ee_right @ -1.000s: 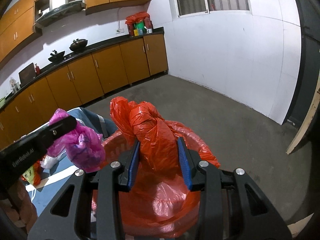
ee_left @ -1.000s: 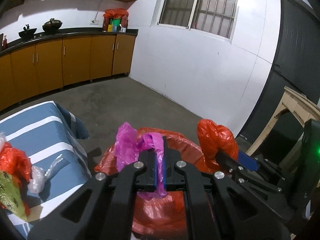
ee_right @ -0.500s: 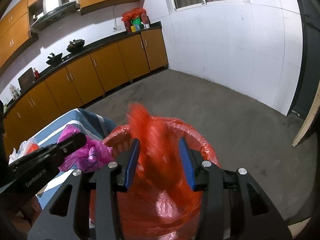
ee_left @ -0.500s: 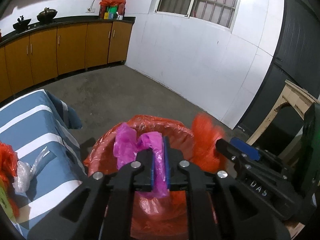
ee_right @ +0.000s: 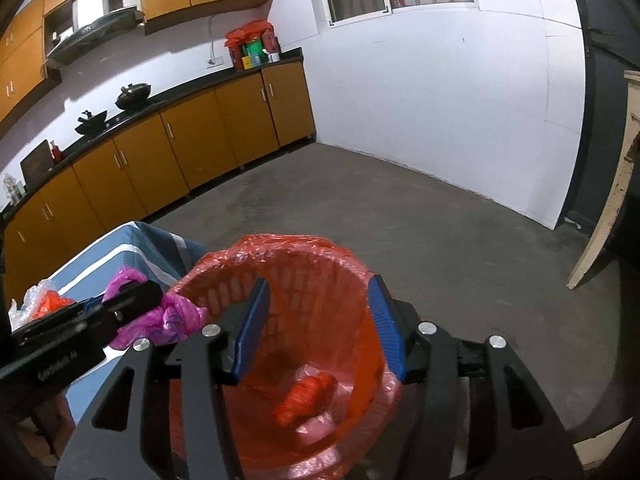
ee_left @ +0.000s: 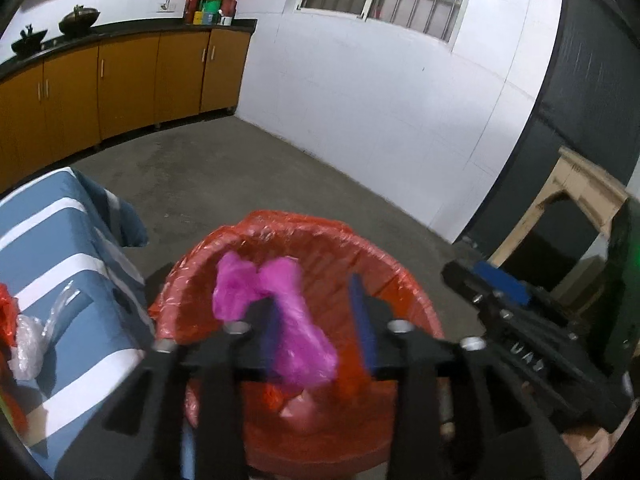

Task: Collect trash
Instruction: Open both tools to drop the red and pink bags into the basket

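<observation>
A round basket (ee_left: 288, 220) lined with a red plastic bag stands on the floor beside the table, and both grippers hover over it. My left gripper (ee_left: 316, 312) has its jaws opening. The crumpled pink plastic bag (ee_left: 296, 336) hangs loose between them, leaning on the left pad, over the basket's mouth. My right gripper (ee_right: 320, 296) is opening too, with nothing between its blue pads. A crumpled red bag (ee_right: 308, 400) lies at the bottom of the basket (ee_right: 280, 240). In the right wrist view, the left gripper (ee_right: 136, 300) and pink bag (ee_right: 172, 316) show at the left.
A table with a blue and white striped cloth (ee_left: 60, 240) stands left of the basket, with clear plastic wrap (ee_left: 32, 340) and red scraps (ee_left: 6, 312) on it. Orange cabinets (ee_left: 120, 80) line the far wall. A wooden frame (ee_left: 580, 200) leans at the right. Concrete floor lies beyond.
The left jaws have parted from the pink bag after sinking toward the basket. The right jaws widened and the red bag they held fell into the basket.
</observation>
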Tool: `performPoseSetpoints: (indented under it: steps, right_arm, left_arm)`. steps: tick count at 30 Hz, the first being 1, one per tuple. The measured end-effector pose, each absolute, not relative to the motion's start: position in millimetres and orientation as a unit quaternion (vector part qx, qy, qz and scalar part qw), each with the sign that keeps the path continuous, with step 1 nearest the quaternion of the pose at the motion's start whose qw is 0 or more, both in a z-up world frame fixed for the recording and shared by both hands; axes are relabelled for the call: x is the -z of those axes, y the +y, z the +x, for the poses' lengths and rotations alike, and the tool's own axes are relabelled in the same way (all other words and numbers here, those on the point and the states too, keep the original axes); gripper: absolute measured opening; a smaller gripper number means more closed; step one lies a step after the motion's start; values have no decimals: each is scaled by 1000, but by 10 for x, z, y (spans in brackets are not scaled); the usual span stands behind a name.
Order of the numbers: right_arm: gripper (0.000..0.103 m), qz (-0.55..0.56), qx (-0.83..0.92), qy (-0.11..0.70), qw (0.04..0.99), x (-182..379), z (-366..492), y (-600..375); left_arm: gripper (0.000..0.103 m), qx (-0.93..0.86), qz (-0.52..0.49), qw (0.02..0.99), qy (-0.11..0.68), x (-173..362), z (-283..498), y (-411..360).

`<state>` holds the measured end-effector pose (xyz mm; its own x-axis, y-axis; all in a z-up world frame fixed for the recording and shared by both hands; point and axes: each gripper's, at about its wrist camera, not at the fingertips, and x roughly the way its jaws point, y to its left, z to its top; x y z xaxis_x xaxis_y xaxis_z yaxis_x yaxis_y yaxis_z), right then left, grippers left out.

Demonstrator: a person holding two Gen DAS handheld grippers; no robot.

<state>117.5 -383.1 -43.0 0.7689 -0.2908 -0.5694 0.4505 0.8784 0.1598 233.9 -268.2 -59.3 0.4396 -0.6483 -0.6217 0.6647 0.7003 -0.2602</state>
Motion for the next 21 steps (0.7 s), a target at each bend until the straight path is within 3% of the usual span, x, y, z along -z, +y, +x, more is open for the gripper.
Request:
performPoseSetpoints:
  steps: [2, 9, 13, 21]
  right_arm:
    - [52, 145, 203, 274, 929, 430, 1158, -3846]
    - [52, 146, 209, 270, 929, 435, 1158, -3852]
    - [52, 144, 210, 268, 929, 439, 1137, -3856]
    - [55, 144, 218, 259, 930, 414, 1065, -3890]
  left_arm:
    - [53, 391, 4, 847, 360, 584, 2325, -2660]
    - [55, 411, 39, 841, 350, 571, 2233, -2678]
    - [71, 417, 57, 845, 329, 551, 2155, -2678]
    - [72, 427, 37, 829, 361, 646, 2174, -2608]
